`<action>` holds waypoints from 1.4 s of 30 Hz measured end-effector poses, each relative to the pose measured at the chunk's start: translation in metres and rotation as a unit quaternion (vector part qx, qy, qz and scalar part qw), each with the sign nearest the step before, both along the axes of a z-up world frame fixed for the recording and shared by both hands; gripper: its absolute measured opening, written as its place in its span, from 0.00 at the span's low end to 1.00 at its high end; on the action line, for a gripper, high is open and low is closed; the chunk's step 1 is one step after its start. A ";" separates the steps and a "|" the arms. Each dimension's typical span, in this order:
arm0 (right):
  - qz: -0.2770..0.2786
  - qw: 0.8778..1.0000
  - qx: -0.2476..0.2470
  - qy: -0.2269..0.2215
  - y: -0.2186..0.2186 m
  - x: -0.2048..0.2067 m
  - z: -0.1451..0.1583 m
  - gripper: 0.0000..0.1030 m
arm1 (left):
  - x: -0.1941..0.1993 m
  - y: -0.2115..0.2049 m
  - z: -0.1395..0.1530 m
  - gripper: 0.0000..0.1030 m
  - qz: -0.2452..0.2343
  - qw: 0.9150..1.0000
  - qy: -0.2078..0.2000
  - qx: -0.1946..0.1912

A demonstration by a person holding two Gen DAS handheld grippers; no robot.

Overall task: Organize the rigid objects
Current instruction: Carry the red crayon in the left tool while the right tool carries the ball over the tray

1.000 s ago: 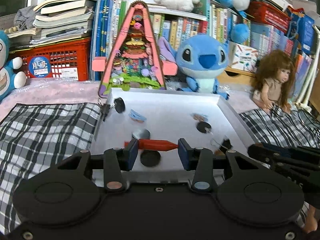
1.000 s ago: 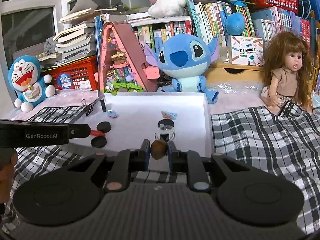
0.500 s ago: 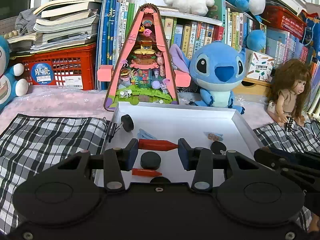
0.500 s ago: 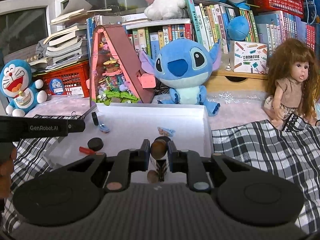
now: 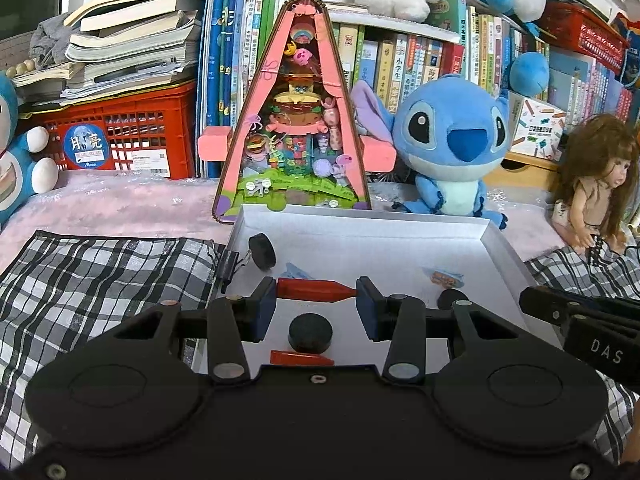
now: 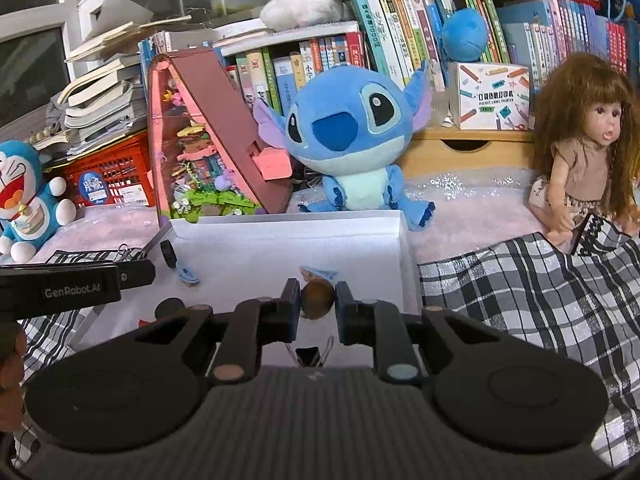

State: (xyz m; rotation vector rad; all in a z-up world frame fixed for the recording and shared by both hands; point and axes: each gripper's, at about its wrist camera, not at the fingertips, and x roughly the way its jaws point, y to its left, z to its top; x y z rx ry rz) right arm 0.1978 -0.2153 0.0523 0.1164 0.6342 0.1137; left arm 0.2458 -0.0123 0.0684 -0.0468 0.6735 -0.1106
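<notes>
My left gripper (image 5: 316, 296) is shut on a red pointed stick (image 5: 316, 289), held crosswise above the white tray (image 5: 360, 224). In the tray lie black discs (image 5: 310, 334), a second red stick (image 5: 300, 358) and small blue pieces (image 5: 444, 277). My right gripper (image 6: 317, 300) is shut on a small brown round piece (image 6: 317, 297) above the tray's near right part (image 6: 394, 240). A black binder clip (image 6: 308, 356) lies below it. The left gripper's body (image 6: 60, 288) shows at the left in the right wrist view.
The tray sits between checked cloths (image 5: 100, 280) (image 6: 540, 300). Behind it stand a pink triangular toy house (image 5: 294, 120), a blue Stitch plush (image 5: 452, 148), a doll (image 6: 580, 152), a red crate (image 5: 120, 140) and shelves of books. A Doraemon plush (image 6: 24, 196) sits at the far left.
Both grippers have pulled back and risen with their pieces still held. The tray's contents now sit lower and nearer in both views.
</notes>
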 end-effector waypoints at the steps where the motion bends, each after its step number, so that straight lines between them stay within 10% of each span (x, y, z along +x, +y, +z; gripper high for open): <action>1: -0.001 1.000 0.002 0.002 -0.001 0.002 -0.001 0.22 | 0.002 0.000 0.000 0.40 0.000 1.000 0.001 0.001; 42: -0.019 0.996 0.031 0.085 0.012 0.117 -0.044 0.22 | 0.102 -0.012 -0.048 0.40 0.021 0.998 0.048 0.022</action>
